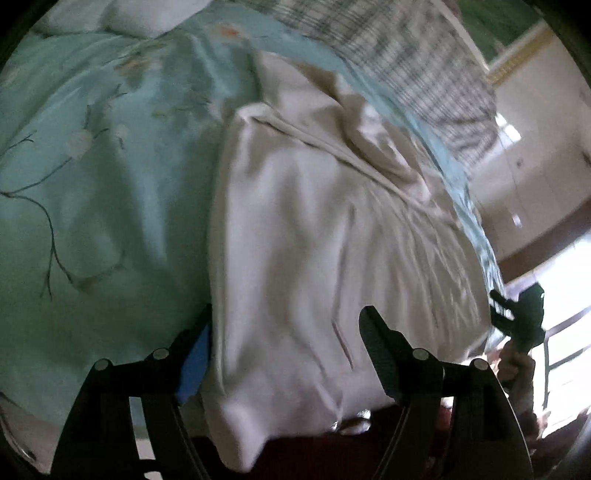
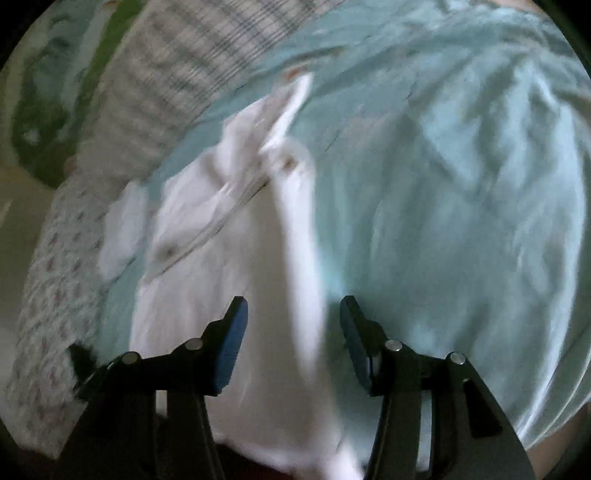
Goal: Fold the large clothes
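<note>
One rumpled white garment (image 1: 314,240) on the bed's mint sheet (image 1: 110,184), between both spread claws — left claw (image 1: 286,354), right claw (image 2: 291,343); hand-held black claw only in the left view.

One white garment (image 1: 314,240), one aqua floral bedsheet (image 1: 92,184), one plaid blanket (image 1: 399,62), one white pillow (image 1: 147,14), one small-print floral cloth (image 2: 48,295), two grippers, left gripper (image 1: 284,350) and right gripper (image 2: 293,332), both spread apart.

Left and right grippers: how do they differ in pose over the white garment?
The left gripper straddles the white garment near its left edge; the right gripper frames its right edge, with teal bedsheet beyond. The left's jaws look wider apart. Both are open, gripping nothing.
</note>
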The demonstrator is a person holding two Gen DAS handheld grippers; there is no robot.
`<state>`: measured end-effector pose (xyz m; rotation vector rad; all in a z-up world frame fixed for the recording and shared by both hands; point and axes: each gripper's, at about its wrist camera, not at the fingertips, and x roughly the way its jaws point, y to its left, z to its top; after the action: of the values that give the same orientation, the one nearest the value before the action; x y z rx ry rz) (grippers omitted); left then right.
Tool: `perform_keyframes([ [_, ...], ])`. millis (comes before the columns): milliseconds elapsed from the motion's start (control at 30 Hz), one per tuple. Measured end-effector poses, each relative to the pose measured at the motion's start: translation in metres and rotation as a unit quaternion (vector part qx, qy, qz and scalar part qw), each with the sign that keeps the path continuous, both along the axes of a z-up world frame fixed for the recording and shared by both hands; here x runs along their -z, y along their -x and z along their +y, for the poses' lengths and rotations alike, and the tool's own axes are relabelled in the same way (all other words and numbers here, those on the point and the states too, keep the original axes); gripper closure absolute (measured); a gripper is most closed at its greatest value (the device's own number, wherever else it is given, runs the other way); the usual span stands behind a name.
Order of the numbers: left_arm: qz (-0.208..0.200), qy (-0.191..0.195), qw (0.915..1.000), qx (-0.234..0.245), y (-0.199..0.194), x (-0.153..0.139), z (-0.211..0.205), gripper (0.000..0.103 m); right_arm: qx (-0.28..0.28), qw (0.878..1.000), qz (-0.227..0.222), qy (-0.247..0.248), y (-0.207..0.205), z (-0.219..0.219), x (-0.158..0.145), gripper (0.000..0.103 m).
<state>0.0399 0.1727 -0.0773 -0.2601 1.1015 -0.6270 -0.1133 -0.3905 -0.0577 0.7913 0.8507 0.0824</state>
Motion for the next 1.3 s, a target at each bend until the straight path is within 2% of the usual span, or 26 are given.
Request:
perform_keyframes([
  [100, -0.013, -0.001, 0.9998, 0.013, 0.012, -0.001, -0.001, 0.028, -0.049, 0.998, -0.031, -0.036, 0.019, 0.018, 0.001, 0.048],
  [233, -0.006, 0.019, 0.9997, 0.014, 0.008, 0.001, 0.001, 0.029, -0.056, 0.994, -0.067, -0.063, 0.029, 0.02, 0.001, 0.048],
  [267, -0.007, 0.018, 0.9998, 0.01, 0.008, 0.003, 0.003, 0.033, -0.055, 0.993, -0.074, -0.074, 0.029, 0.018, 0.001, 0.048],
  [300, -0.002, 0.019, 0.9998, 0.004, 0.004, 0.005, 0.005, 0.039, -0.053, 0.993, -0.08, -0.075, 0.029, 0.015, 0.001, 0.048],
  [367, 0.013, 0.042, 0.999, -0.007, 0.0, 0.008, 0.013, 0.041, -0.037, 0.997, -0.051, -0.039, 0.03, 0.01, 0.008, 0.05],
  [400, 0.012, 0.054, 0.9985, -0.006, 0.002, 0.006, 0.016, 0.041, -0.032, 0.998, -0.032, -0.035, 0.029, 0.007, 0.016, 0.054],
  [433, 0.006, 0.055, 0.9985, 0.0, 0.004, 0.003, 0.015, 0.041, -0.031, 0.998, -0.036, -0.048, 0.031, 0.006, 0.018, 0.054],
  [500, -0.009, 0.043, 0.9987, 0.024, 0.011, -0.002, 0.007, 0.041, -0.057, 0.994, -0.055, -0.069, 0.033, 0.012, 0.015, 0.054],
  [567, -0.002, 0.029, 0.9986, 0.045, 0.013, 0.003, -0.001, 0.041, -0.085, 0.993, -0.072, -0.049, 0.032, 0.025, 0.007, 0.054],
  [633, 0.004, 0.014, 0.9988, 0.047, 0.012, 0.009, -0.004, 0.043, -0.086, 0.994, -0.058, -0.021, 0.028, 0.028, 0.009, 0.054],
  [667, 0.0, 0.015, 0.9989, 0.045, 0.013, 0.008, -0.003, 0.049, -0.082, 0.995, -0.049, -0.015, 0.026, 0.025, 0.012, 0.055],
  [700, -0.007, 0.016, 0.999, 0.042, 0.014, 0.005, -0.001, 0.062, -0.078, 0.996, -0.043, -0.027, 0.025, 0.02, 0.019, 0.057],
  [767, -0.015, 0.024, 0.999, 0.034, 0.014, 0.0, 0.003, 0.074, -0.088, 0.994, -0.05, -0.038, 0.028, 0.019, 0.02, 0.059],
  [833, -0.012, 0.037, 0.9989, 0.028, 0.012, 0.001, 0.006, 0.074, -0.111, 0.993, -0.046, -0.017, 0.029, 0.026, 0.018, 0.059],
  [900, -0.006, 0.026, 0.9992, 0.029, 0.012, 0.006, 0.005, 0.074, -0.13, 0.991, -0.034, 0.007, 0.025, 0.033, 0.018, 0.06],
  [933, -0.007, 0.02, 0.9994, 0.026, 0.012, 0.008, 0.004, 0.078, -0.129, 0.991, -0.036, 0.004, 0.024, 0.031, 0.017, 0.065],
  [967, -0.011, 0.016, 0.9996, 0.023, 0.013, 0.007, 0.003, 0.084, -0.127, 0.991, -0.035, 0.003, 0.023, 0.03, 0.016, 0.08],
  [1000, -0.015, 0.018, 0.9995, 0.022, 0.014, 0.005, 0.002, 0.087, -0.126, 0.991, -0.039, -0.006, 0.022, 0.028, 0.014, 0.083],
  [1100, -0.047, 0.036, 0.9981, 0.017, 0.017, -0.016, -0.002, 0.09, -0.117, 0.987, -0.092, -0.062, 0.026, 0.023, 0.004, 0.086],
  [1300, -0.088, 0.076, 0.9931, -0.015, 0.005, -0.055, 0.0, 0.091, -0.096, 0.978, -0.15, -0.105, 0.012, 0.017, -0.019, 0.087],
])
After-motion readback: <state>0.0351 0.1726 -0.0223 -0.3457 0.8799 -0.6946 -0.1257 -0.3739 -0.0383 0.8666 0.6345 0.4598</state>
